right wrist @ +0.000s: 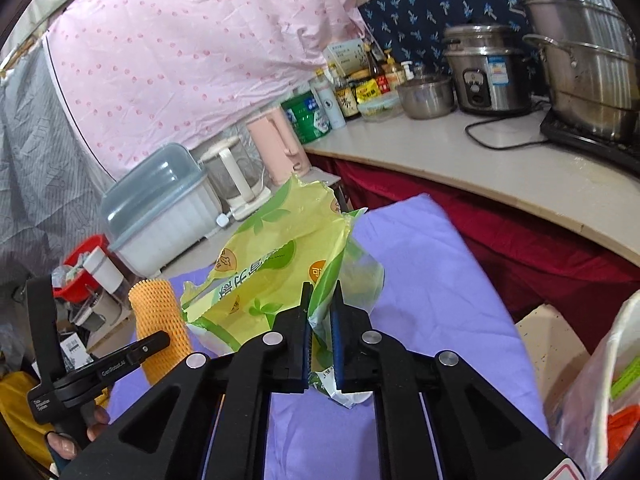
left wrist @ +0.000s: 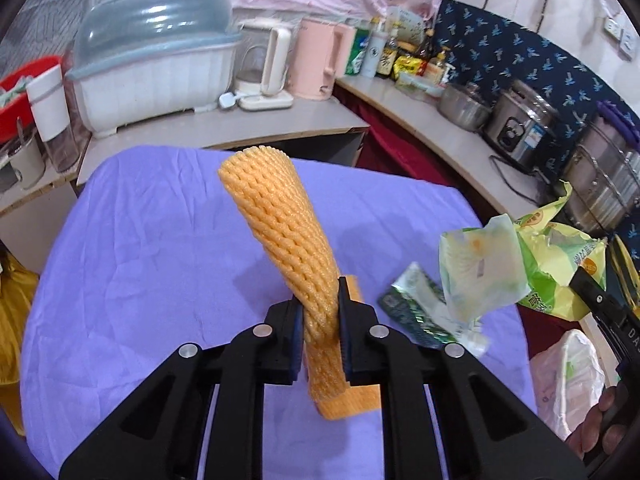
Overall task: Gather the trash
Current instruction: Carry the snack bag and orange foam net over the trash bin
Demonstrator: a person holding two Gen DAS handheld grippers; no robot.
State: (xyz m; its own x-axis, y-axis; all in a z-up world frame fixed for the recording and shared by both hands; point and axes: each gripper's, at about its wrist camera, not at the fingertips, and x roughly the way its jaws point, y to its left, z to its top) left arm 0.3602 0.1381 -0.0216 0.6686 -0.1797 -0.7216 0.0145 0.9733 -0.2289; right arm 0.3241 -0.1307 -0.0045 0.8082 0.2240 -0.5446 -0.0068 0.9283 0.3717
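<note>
My left gripper (left wrist: 320,300) is shut on an orange foam fruit net (left wrist: 280,224) and holds it above the purple tablecloth (left wrist: 140,260); the net also shows in the right wrist view (right wrist: 158,320). My right gripper (right wrist: 321,300) is shut on a yellow-green plastic wrapper (right wrist: 272,264) and holds it above the cloth; the wrapper also shows in the left wrist view (left wrist: 520,264). A dark green and white wrapper (left wrist: 416,308) lies on the cloth, to the right of my left gripper.
A white plastic bag (right wrist: 600,392) with trash in it hangs at the right, past the table edge. Behind stand a covered dish rack (left wrist: 156,60), a glass kettle (left wrist: 260,64) and a pink kettle (left wrist: 316,60). Pots (right wrist: 580,48), a rice cooker (right wrist: 484,68) and bottles (right wrist: 344,92) fill the counter.
</note>
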